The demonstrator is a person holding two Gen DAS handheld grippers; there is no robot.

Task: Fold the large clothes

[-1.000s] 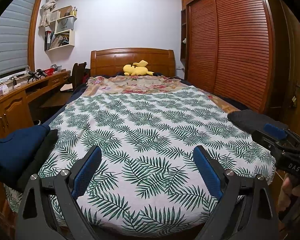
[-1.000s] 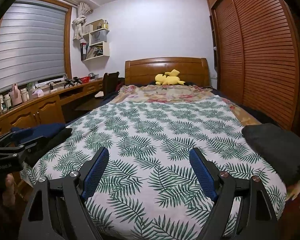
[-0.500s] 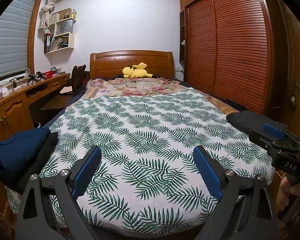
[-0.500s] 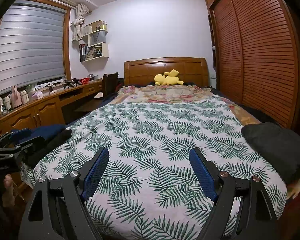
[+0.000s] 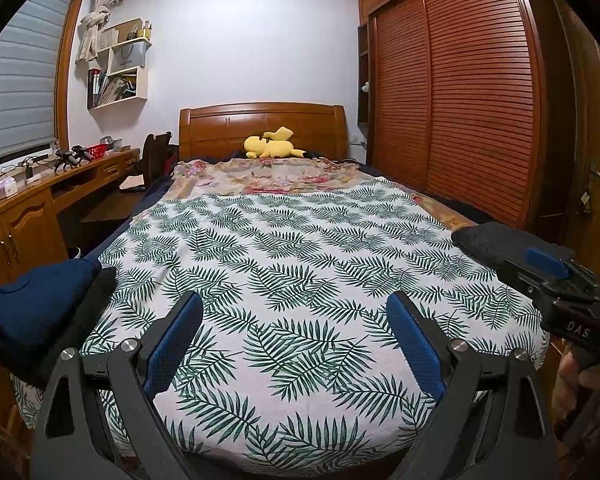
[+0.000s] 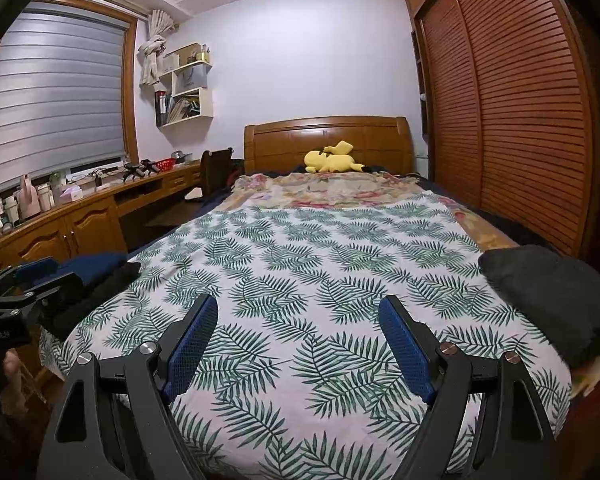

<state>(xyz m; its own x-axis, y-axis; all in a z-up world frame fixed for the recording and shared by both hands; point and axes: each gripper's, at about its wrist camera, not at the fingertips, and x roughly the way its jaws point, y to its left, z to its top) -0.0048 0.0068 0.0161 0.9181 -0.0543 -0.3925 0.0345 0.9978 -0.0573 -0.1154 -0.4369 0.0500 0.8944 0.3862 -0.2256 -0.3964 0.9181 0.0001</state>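
Left wrist view looks down the bed (image 5: 300,264) from its foot, the left tool (image 5: 296,340) held above the leaf-print cover with its blue pads spread wide and nothing between them. The right tool (image 6: 298,344) hangs the same way, wide apart and empty. A navy garment (image 5: 28,308) lies on a black one at the bed's left corner, both seemingly folded; a black bundle (image 6: 552,292) sits at the right edge. The middle of the bed is bare. This fits a pause between garments: either another piece is due to be spread out, or the piles are the finished lot. I cannot say which. The letters "DAS" (image 5: 578,330) show on the right tool's body; a shelf bag's print is too small to read
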